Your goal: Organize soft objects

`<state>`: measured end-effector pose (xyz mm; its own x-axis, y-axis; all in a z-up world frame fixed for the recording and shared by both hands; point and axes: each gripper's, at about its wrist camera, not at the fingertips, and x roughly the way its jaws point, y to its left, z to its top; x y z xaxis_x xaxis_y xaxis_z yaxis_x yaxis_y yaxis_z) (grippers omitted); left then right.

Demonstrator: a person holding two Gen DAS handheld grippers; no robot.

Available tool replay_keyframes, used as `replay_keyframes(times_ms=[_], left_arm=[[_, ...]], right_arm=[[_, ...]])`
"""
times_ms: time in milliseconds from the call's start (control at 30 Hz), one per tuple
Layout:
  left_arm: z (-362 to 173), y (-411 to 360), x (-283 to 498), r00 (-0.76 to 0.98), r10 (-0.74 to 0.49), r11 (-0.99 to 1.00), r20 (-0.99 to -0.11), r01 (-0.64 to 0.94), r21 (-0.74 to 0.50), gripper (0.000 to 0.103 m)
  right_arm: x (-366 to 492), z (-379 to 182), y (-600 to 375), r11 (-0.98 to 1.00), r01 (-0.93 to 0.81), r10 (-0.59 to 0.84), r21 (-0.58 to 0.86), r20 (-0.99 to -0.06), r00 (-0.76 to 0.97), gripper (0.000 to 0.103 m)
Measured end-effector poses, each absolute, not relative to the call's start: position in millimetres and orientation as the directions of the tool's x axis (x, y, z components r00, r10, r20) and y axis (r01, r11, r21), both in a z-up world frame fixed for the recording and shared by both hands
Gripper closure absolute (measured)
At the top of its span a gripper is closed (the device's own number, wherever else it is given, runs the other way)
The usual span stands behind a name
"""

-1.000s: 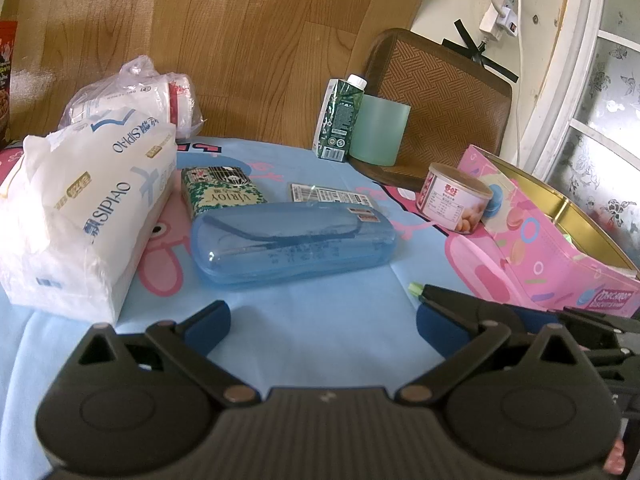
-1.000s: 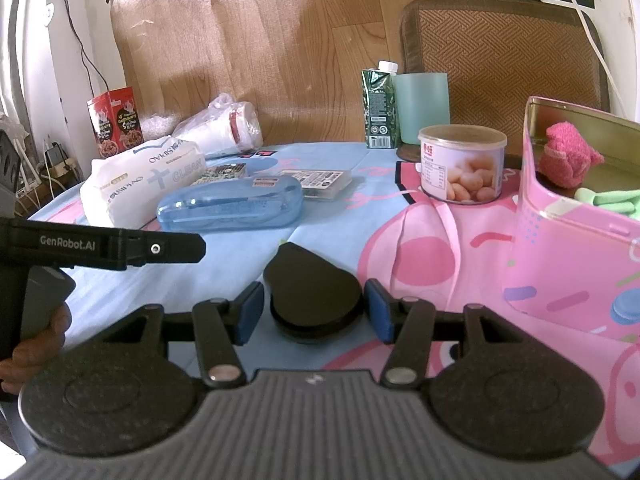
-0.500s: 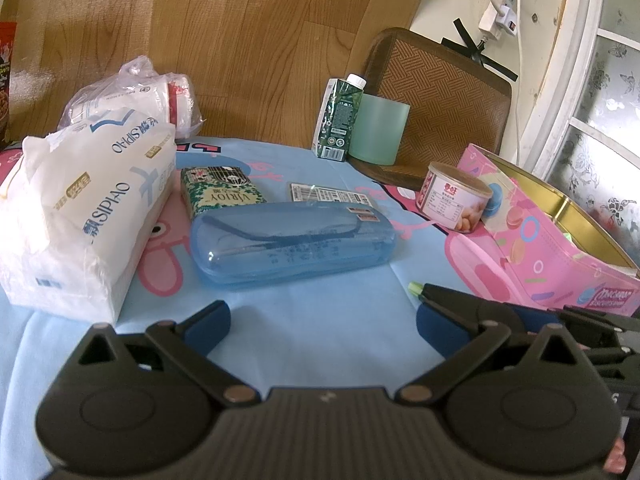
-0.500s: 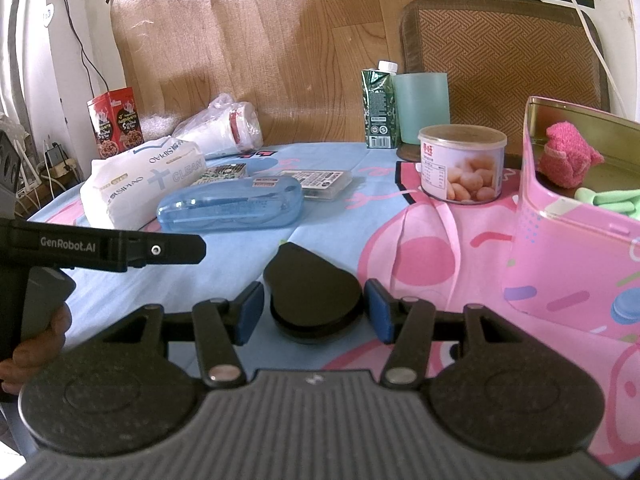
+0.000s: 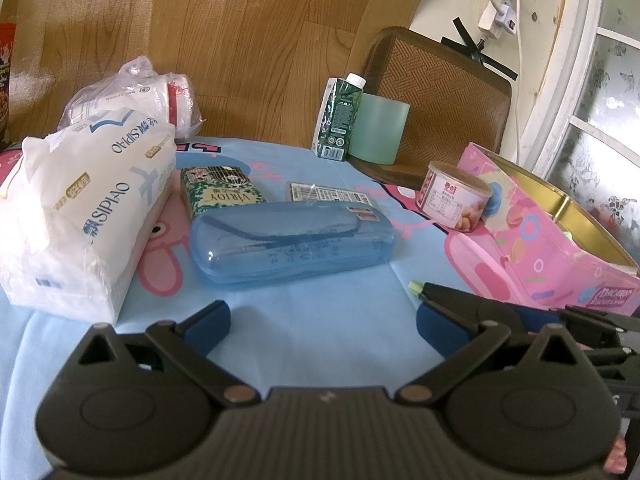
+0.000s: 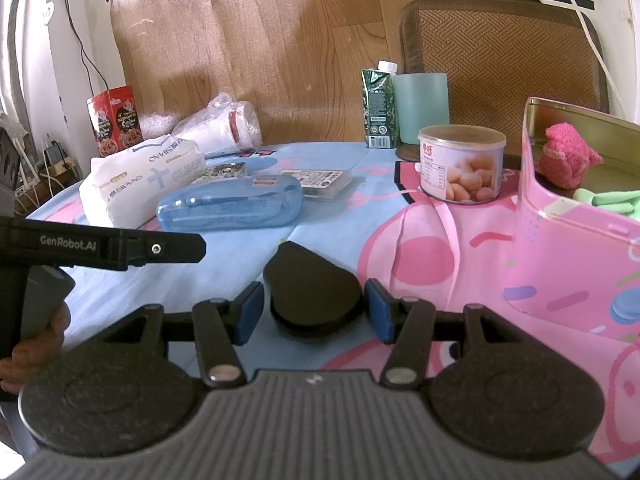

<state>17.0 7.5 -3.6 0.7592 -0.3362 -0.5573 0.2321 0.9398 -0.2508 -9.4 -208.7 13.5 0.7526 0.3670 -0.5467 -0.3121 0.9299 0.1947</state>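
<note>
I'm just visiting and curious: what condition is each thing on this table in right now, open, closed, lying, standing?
Pink tin: open, pink plush inside.
Blue case: closed, lying flat.
Tissue pack: torn open at its end.
Milk carton: upright, capped.
Can: upright, lid on.
Left gripper: open, empty.
Right gripper: open around a black pad.

It was a home. A cartoon cloth (image 5: 320, 308) covered the tabletop, crowded with tissues (image 5: 84, 208), a food can (image 6: 460, 164) and a carton (image 6: 378, 110).

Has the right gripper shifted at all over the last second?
No. In the right wrist view the right gripper frames the peanut can and blue case exactly as before, its pads either side of the black pouch.
</note>
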Motion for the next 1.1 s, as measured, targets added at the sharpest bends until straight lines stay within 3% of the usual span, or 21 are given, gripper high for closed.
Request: replay_keyframes(times_ms=[400,500,700,833,1100], left_arm=[[-3.3,5.4,17.4,0.757,-0.330,0.943,-0.563,0.235,-0.238,0.000],[-2.9,3.1,16.5,0.755,-0.324,0.945,-0.569,0.234,-0.228,0.000],[0.3,-5.1,5.3,0.746,-0.323,0.946,-0.582,0.235,-0.223,0.000],[4.5,-12.5,-2.5,0.698,-0.387,0.921,-0.603,0.259,-0.292,0.000],[8.3,-32.0,-1.3,0.522,-0.602,0.794,-0.604,0.319,-0.517,0.002]], right_arm=[[-16.2,13.0,-210.5,0.928,-0.316,0.371,0.196,-0.546,0.751,0.045],[-17.2,13.1,-210.8,0.926,-0.321,0.375,0.196,-0.546,0.749,0.051],[-30.8,12.5,-207.4,0.917,-0.357,0.395,0.179,-0.539,0.744,0.051],[-36.9,12.5,-208.7,0.909,-0.371,0.414,0.191,-0.536,0.736,0.051],[-40.8,10.9,-227.8,0.860,-0.338,0.500,0.381,-0.502,0.705,0.051]])
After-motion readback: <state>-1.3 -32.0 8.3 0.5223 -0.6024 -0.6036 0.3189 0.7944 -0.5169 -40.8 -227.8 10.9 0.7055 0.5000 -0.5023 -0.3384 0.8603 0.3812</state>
